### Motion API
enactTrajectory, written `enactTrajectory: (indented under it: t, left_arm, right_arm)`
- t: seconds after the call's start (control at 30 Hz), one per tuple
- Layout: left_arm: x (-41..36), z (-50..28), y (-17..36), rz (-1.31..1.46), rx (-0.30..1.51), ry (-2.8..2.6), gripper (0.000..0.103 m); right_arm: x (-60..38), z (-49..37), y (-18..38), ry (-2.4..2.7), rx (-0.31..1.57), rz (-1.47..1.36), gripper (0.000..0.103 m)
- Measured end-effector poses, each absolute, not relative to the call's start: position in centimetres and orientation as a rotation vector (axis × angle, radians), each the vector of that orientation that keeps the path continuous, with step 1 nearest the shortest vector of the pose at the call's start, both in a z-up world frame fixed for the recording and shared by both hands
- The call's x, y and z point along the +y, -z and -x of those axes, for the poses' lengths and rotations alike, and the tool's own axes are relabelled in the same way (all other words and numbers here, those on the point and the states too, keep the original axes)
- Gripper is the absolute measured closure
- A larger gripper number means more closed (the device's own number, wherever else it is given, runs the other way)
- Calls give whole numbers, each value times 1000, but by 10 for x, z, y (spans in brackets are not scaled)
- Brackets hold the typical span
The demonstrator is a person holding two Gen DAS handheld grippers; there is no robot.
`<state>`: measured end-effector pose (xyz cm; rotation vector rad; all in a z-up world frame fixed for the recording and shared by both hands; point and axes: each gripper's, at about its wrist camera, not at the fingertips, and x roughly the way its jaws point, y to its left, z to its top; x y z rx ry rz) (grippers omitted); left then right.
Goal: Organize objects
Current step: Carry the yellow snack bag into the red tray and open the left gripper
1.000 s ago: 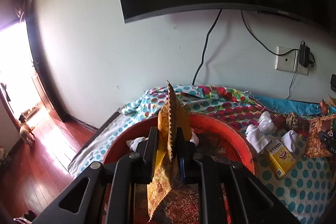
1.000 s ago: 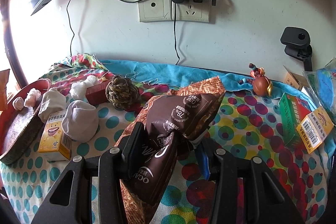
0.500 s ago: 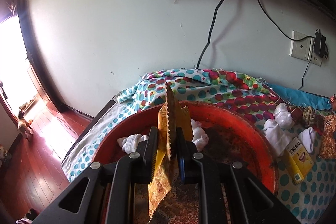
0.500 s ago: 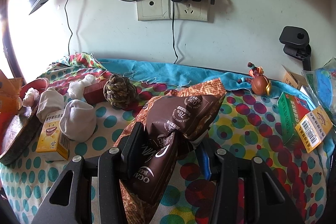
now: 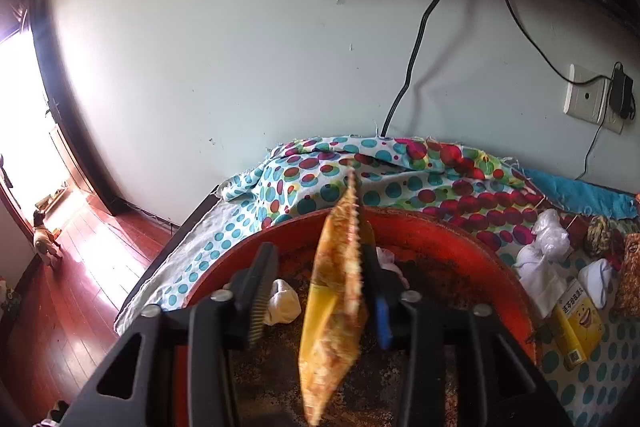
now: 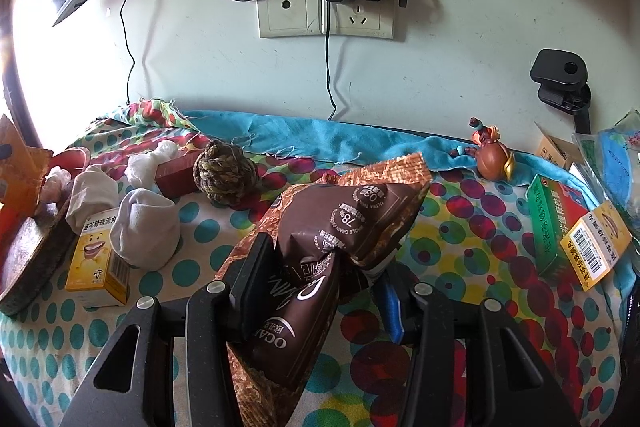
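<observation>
My left gripper is open above the red round tray. A yellow-orange snack packet stands edge-on between the jaws, loose from the left pad. White sock balls lie in the tray. My right gripper holds a brown snack packet low over the dotted cloth, and its jaws stand wide around it. The tray's edge shows at the far left of the right wrist view.
On the dotted cloth lie white socks, a yellow box, a rope ball, a small dark red box, a figurine and a green box. Wall sockets and cables hang behind. The table edge drops at left.
My left gripper moved forward over the tray and its jaws opened, freeing the yellow packet. My right gripper stayed nearly still with the brown packet.
</observation>
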<state>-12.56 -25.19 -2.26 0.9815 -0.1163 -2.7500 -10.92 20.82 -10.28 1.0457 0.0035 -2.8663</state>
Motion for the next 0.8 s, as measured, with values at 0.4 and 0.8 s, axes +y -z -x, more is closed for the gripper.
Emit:
enactTrajectory:
  t: [0.4,0.8]
  left_arm:
    - [-262,122,23,-953,-120,2671,45]
    - [-279,101,14,-901,-123,2629,45]
  right_arm:
    - [209,109,103,2870,8,-1051,57]
    - [209,111,102,2881,18,-1064,55]
